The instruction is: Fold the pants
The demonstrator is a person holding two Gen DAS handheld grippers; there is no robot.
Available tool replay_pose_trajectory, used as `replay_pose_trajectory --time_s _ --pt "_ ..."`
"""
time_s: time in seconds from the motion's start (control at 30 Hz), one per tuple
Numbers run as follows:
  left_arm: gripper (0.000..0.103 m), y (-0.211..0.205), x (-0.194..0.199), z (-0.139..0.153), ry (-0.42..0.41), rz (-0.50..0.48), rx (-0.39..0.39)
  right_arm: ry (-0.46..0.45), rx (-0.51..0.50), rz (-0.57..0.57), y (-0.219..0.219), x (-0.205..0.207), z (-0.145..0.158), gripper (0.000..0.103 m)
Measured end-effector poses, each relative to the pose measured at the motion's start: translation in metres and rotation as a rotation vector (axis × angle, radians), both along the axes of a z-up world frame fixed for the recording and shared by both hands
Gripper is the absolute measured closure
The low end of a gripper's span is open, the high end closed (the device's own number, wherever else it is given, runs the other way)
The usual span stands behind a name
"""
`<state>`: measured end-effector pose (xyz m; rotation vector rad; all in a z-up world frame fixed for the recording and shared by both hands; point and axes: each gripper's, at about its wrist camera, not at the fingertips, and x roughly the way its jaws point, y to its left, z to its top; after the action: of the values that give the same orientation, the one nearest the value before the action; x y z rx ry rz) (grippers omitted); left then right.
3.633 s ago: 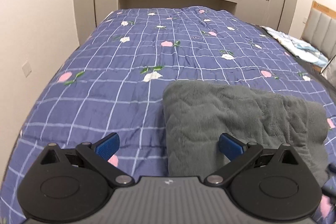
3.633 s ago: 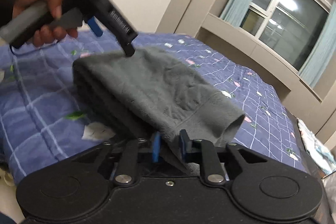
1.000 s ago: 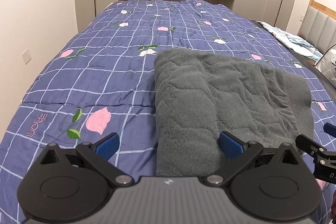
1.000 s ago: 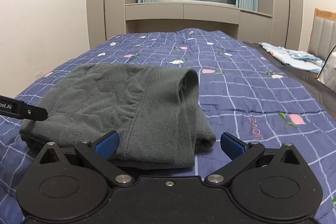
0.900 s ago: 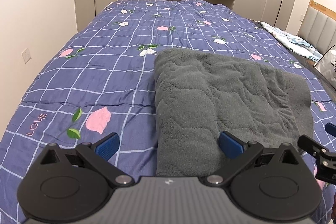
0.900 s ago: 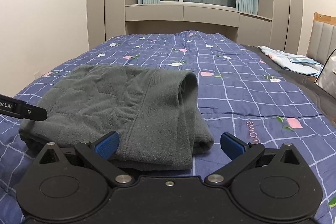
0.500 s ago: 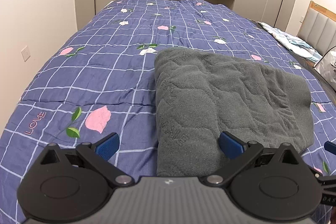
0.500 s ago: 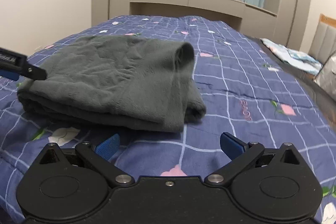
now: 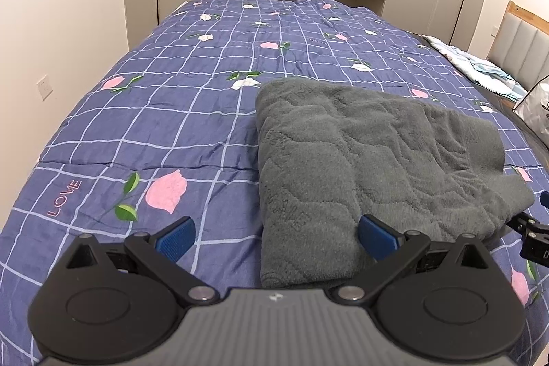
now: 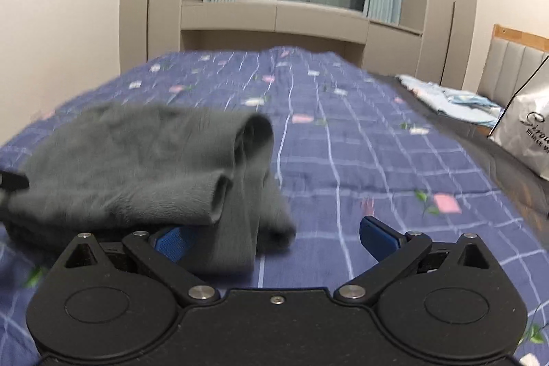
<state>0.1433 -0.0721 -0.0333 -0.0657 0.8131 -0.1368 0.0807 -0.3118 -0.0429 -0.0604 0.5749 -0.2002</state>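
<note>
Left wrist view: left gripper [image 9: 274, 235] released, jaws spread wide, grasping nothing. Pants [image 9: 370, 167], grey quilted fleece, lie folded in a thick rectangle on the bedspread [image 9: 171, 112].

Right wrist view, blurred: right gripper [image 10: 274, 237] released, one finger at the pants' [image 10: 144, 160] loose near flap. Risk: snagging it would unfold the bundle.
</note>
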Motion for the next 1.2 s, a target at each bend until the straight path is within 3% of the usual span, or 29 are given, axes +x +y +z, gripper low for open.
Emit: replay_pose_trajectory --time_s 0.63,0.87,1.03,1.2 --pt "0.001 0.018 -0.019 0.0 0.027 -0.008 0.006 0.154 0.039 0.083 0.003 -0.035 -0.027 0.001" --pt "0.0 0.028 -0.026 -0.001 0.06 0.0 0.072 0.092 0.135 0.079 -0.012 -0.044 -0.016 0.001" --pt "0.0 0.045 -0.026 0.004 0.053 0.024 0.052 0.018 0.219 0.053 -0.027 -0.045 -0.004 0.0" --pt "0.0 0.06 -0.005 0.007 0.054 0.046 0.032 -0.004 0.358 0.101 -0.046 -0.026 0.004 0.0"
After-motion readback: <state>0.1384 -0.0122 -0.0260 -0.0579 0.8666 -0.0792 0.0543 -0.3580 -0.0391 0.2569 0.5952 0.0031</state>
